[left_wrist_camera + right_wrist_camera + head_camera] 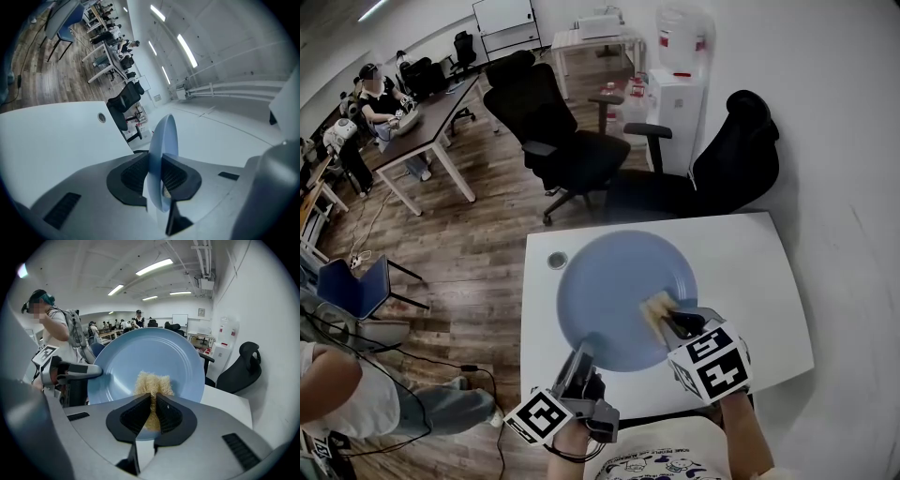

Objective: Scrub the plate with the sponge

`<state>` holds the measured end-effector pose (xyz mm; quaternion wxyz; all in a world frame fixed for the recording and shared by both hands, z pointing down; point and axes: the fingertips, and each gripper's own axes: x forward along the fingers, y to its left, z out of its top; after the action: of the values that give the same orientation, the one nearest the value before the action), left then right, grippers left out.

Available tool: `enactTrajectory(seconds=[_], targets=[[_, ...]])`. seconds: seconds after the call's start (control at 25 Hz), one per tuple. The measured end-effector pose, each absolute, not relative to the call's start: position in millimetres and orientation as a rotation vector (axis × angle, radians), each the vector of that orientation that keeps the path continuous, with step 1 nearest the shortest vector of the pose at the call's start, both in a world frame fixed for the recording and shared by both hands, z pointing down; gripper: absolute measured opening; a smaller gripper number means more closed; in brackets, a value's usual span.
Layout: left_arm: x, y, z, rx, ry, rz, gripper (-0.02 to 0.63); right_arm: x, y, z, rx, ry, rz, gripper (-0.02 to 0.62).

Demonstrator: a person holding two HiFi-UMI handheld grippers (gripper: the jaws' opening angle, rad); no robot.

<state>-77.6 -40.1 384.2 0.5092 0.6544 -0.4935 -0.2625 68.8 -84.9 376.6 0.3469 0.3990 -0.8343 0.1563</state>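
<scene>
Jaws of the left gripper (157,176) clamp the rim of a round pale-blue plate (609,281); the right gripper (152,413) pinches a fibrous yellow sponge (152,383), seemingly touching its face.

Near rim of the plate (619,286) hidden under the left tool (582,356) in the head view, base of the sponge (655,305) buried between the jaws of the right tool (673,323), plate's face unseen edge-on from the left gripper view, right forearm (746,437) cut by the bottom edge

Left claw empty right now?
No, in the left gripper view the left claw is clamped on the rim of the blue plate.
</scene>
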Motion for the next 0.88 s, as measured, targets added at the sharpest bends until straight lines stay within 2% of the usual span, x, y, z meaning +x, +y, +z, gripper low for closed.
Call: enactTrajectory(seconds=[0.88], targets=[[-58.0,-28.5,384.2,1.615,-1.149,-0.596,0.063,100.4,-102.4,358.9,1.201,-2.143,0.390,0.044]])
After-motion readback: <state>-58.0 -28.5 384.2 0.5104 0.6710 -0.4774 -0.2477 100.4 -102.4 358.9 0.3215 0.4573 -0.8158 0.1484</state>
